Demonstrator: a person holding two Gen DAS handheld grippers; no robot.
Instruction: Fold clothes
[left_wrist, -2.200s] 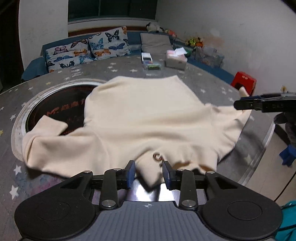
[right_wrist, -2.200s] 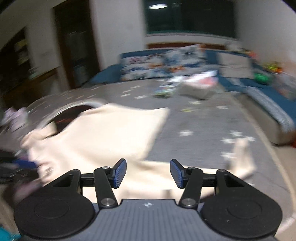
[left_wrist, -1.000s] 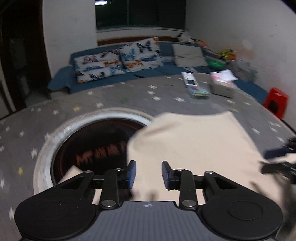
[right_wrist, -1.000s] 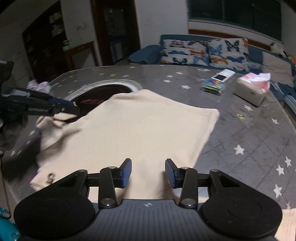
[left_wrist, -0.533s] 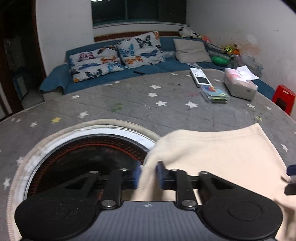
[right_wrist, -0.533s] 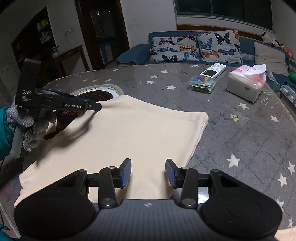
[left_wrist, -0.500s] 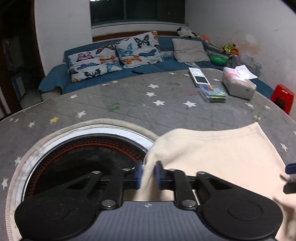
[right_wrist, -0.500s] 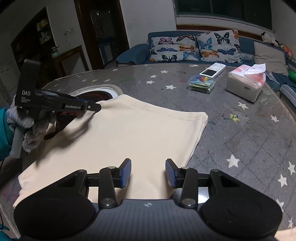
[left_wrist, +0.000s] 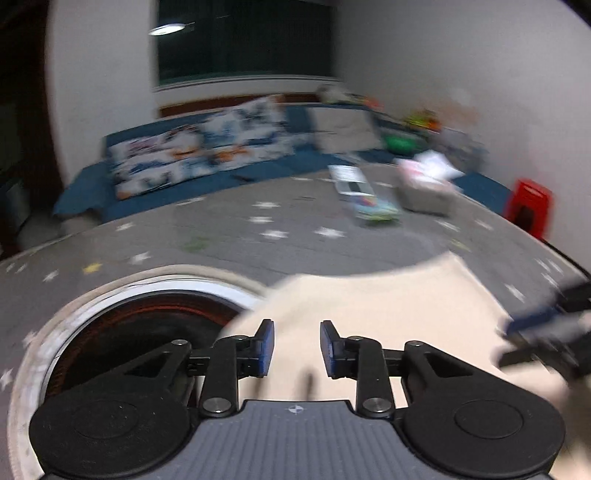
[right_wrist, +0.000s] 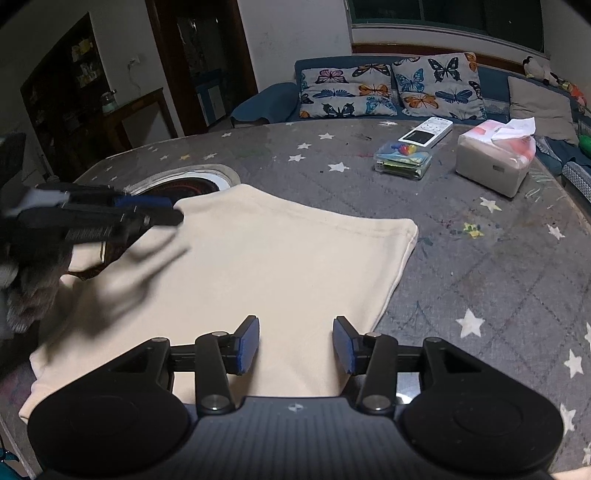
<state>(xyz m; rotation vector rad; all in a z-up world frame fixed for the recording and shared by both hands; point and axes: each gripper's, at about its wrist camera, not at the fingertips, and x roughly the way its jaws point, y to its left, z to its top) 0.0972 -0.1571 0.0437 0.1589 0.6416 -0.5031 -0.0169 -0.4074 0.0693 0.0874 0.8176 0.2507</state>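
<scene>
A cream garment (right_wrist: 277, 266) lies folded flat on the grey star-patterned table (right_wrist: 480, 258), its hem edge toward the far right. My right gripper (right_wrist: 295, 345) hovers over the garment's near edge, its jaws opening with nothing pressed between the blue pads. In the right wrist view my left gripper (right_wrist: 110, 218) hangs blurred over the garment's far-left corner and casts a shadow on it. In the left wrist view the left gripper (left_wrist: 297, 349) has its jaws opening; the cloth (left_wrist: 388, 314) shows below the gap, not pinched. The right gripper (left_wrist: 535, 325) is a blur at the right.
A round recessed burner (right_wrist: 184, 184) sits in the table beside the garment's far-left corner. A tissue box (right_wrist: 495, 158), a remote (right_wrist: 426, 133) and a clear plastic box (right_wrist: 404, 157) stand at the far right. A sofa with butterfly pillows (right_wrist: 388, 88) runs behind. A red stool (left_wrist: 530, 206) is beyond the table edge.
The left gripper, pinched on the garment's corner half a second ago, has spread its pads and let go; its view is blurred by motion. The right gripper's gap widened a little.
</scene>
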